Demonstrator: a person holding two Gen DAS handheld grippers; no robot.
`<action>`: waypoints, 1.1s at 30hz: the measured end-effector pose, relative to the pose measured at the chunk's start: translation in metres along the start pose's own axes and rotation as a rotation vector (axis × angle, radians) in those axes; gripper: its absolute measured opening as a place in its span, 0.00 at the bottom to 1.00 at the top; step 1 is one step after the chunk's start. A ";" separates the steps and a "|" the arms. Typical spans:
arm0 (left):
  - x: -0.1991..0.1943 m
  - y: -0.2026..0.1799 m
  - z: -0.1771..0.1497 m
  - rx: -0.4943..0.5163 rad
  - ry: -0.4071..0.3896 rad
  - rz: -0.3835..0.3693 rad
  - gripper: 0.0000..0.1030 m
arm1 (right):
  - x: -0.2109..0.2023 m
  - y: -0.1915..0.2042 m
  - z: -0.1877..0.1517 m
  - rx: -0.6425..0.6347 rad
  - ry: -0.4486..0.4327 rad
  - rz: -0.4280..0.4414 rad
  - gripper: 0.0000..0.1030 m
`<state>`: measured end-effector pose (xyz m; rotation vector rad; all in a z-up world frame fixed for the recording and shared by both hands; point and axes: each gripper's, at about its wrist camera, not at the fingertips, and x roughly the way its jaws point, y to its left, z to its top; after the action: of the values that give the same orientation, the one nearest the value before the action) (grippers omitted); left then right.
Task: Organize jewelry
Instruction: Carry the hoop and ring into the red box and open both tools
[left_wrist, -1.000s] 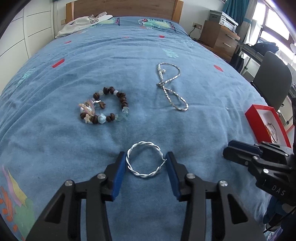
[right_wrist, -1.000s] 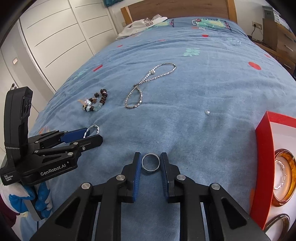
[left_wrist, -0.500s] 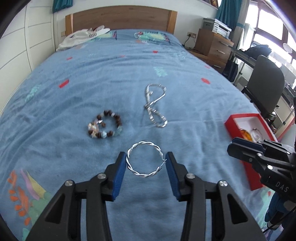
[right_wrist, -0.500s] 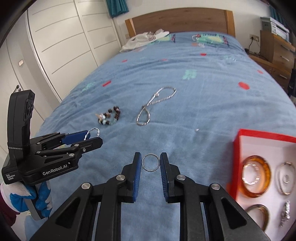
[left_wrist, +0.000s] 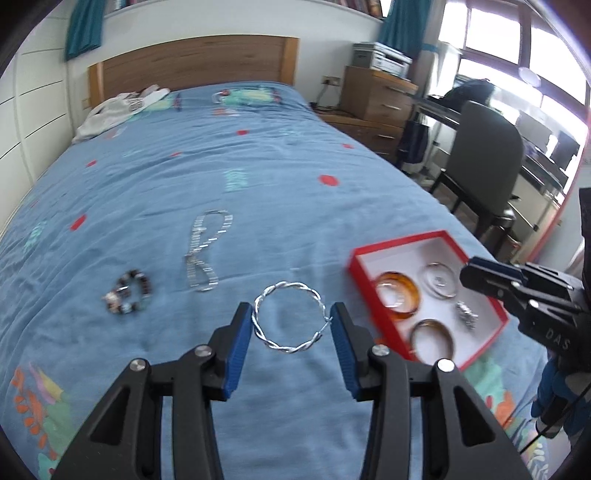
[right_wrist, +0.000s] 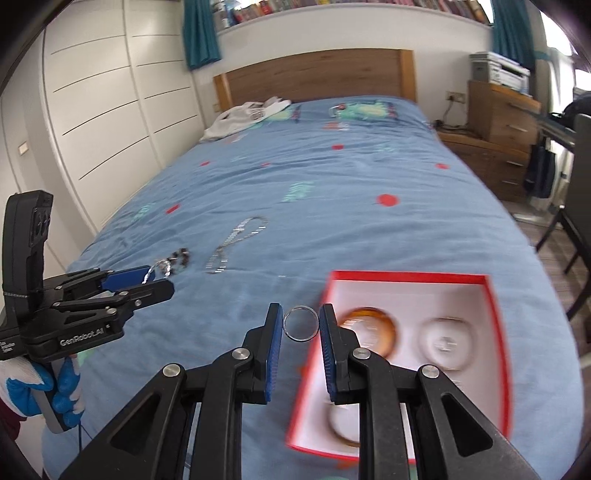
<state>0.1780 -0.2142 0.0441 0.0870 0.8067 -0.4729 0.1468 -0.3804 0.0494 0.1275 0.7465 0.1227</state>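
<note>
My left gripper (left_wrist: 291, 321) is shut on a twisted silver bangle (left_wrist: 286, 347), held above the blue bedspread. Between the blue pads of my right gripper (right_wrist: 301, 325) sits a small silver ring (right_wrist: 300, 307), gripped over the left rim of the red box (right_wrist: 406, 276). The box (left_wrist: 369, 254) holds an amber bangle (left_wrist: 399, 297), a clear bangle (left_wrist: 439, 284) and other pieces. A beaded bracelet (left_wrist: 129, 295) and a silver chain necklace (left_wrist: 205, 254) lie on the bed to the left.
White clothing (left_wrist: 118, 110) lies near the wooden headboard. A dark chair (left_wrist: 484, 155) and a wooden dresser (left_wrist: 376, 99) stand right of the bed. White wardrobe doors (right_wrist: 110, 92) line the left side. A gloved hand (right_wrist: 62, 391) holds the left gripper.
Both grippers rose and drew back from the bed, each still holding its piece. The red box came fully into both views, and the jewelry lying on the bed now looks smaller.
</note>
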 end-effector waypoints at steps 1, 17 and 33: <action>0.004 -0.011 0.002 0.010 0.004 -0.012 0.40 | -0.003 -0.009 -0.001 0.005 0.000 -0.012 0.20; 0.114 -0.114 0.043 0.108 0.097 -0.080 0.40 | 0.036 -0.120 0.004 0.047 0.071 -0.070 0.20; 0.195 -0.126 0.038 0.100 0.203 -0.079 0.40 | 0.115 -0.147 0.007 0.041 0.240 -0.086 0.20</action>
<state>0.2648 -0.4093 -0.0554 0.1985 0.9880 -0.5853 0.2449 -0.5072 -0.0459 0.1210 0.9930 0.0412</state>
